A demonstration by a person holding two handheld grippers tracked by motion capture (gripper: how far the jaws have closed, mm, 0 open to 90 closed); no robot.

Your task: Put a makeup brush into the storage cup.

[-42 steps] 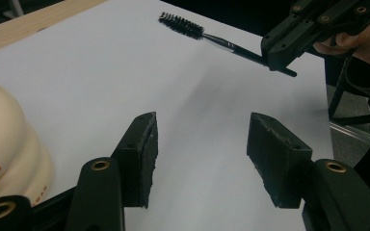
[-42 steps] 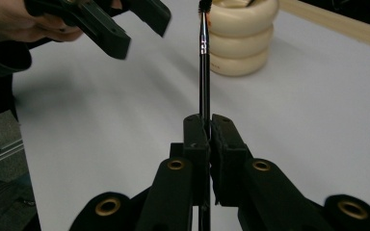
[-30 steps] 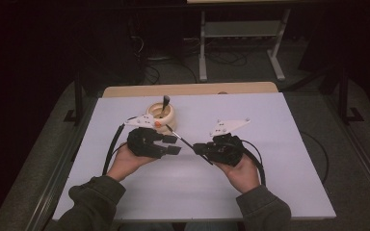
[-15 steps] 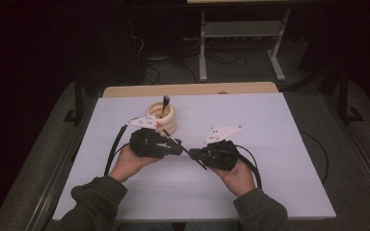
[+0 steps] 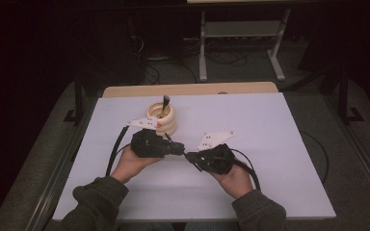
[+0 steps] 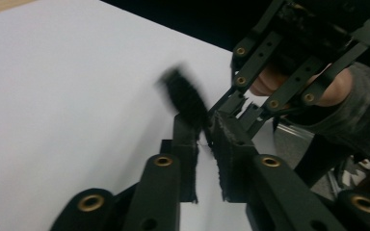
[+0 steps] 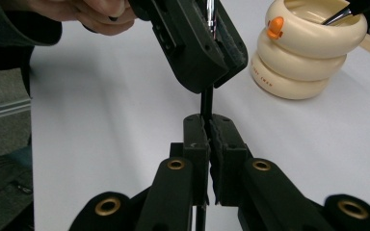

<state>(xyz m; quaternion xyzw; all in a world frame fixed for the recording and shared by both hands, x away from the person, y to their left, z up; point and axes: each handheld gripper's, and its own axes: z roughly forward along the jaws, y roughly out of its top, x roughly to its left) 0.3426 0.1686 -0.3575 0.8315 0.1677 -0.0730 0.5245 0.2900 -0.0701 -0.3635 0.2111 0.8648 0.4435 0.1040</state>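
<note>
A thin brush with a black handle (image 7: 206, 102), a silver ferrule and dark bristles (image 6: 185, 96) is held between both grippers over the middle of the white table. My right gripper (image 7: 207, 122) is shut on the black handle. My left gripper (image 6: 207, 125) meets it tip to tip; its jaws have just been closing and now press on the ferrule end. In the high view the left gripper (image 5: 179, 149) and the right gripper (image 5: 190, 157) nearly touch.
A cream holder of stacked rings (image 5: 163, 119) with an orange spot stands just behind the left gripper, with a second brush (image 5: 165, 102) upright in it. The white tabletop (image 5: 279, 144) has a wooden strip (image 5: 188, 89) along its back edge. Cables trail from both grippers.
The left gripper's jaws have closed onto the brush. The right hand has drifted a little left, so the two gripper tips now meet.
</note>
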